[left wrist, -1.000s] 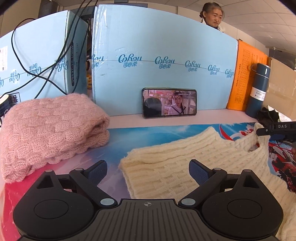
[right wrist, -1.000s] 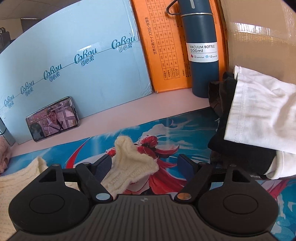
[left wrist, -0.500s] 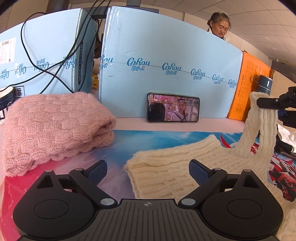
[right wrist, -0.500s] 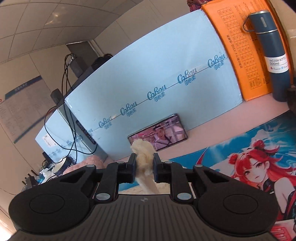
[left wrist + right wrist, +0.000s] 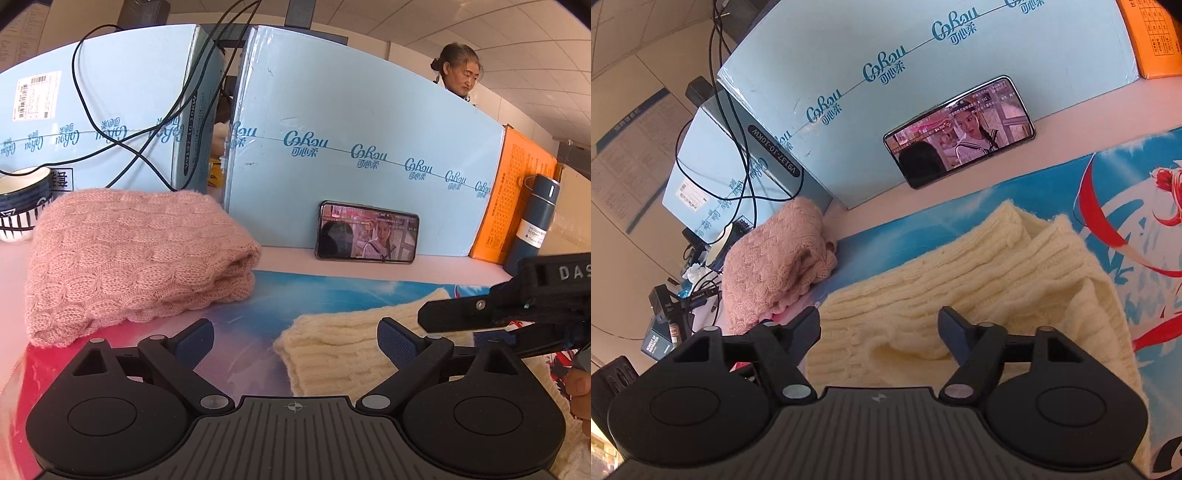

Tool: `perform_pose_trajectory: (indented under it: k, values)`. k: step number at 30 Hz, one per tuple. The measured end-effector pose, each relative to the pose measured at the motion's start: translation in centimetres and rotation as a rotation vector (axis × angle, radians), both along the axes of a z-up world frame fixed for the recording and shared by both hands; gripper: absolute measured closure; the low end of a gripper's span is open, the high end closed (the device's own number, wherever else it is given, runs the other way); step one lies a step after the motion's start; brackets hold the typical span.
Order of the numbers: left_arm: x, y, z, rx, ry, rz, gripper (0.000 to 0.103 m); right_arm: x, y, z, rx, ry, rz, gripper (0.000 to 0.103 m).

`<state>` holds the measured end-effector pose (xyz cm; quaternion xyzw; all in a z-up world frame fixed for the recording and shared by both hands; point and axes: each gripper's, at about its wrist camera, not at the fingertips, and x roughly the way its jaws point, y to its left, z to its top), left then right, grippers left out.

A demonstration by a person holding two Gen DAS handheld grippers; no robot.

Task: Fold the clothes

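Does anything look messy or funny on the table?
Nothing spilled or broken. The cream knitted sweater lies rumpled and half folded on the picture mat, while the pink knitted sweater sits neatly folded.

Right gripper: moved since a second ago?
Yes. The right gripper, jaws opening, swung left from the vacuum bottle toward the phone, now over the cream sweater.

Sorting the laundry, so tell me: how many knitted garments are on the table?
2: a folded pink knit at the left near the blue boxes, and a cream knit on the printed mat. Others may lie out of view.
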<state>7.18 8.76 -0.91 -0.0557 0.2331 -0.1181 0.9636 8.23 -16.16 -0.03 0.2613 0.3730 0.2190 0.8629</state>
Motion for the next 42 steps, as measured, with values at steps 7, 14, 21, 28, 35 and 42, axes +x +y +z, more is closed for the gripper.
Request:
perform_pose_trajectory:
  k: [7, 14, 21, 28, 35, 42]
  values:
    - [-0.7, 0.7, 0.4, -0.051, -0.061, -0.014, 0.006, -2.7, -2.1, 3.1, 0.058, -0.022, -0.033, 0.018]
    - [-5.6, 0.4, 3.0, -0.121, -0.274, -0.124, 0.005, -13.0, -4.8, 5.6, -0.267, -0.396, -0.052, 0.001]
    - [-16.2, -3.0, 3.6, 0.133, -0.438, -0.491, 0.0, -22.3, -8.5, 2.4, -0.635, -0.64, -0.008, 0.0]
    - [-22.2, -5.6, 1.2, 0.301, -0.289, -0.662, 0.0, -25.8, -11.1, -1.2, -0.667, -0.555, 0.077, 0.0]
    - [-25.5, -9.8, -2.1, 0.603, -0.243, -0.782, 0.0, -27.9, -12.2, -2.0, -0.619, -0.54, 0.165, 0.0]
    - [-24.4, -9.4, -2.2, 0.495, -0.206, -0.775, 0.0, -28.9, -11.3, -2.4, -0.519, -0.552, 0.338, 0.0]
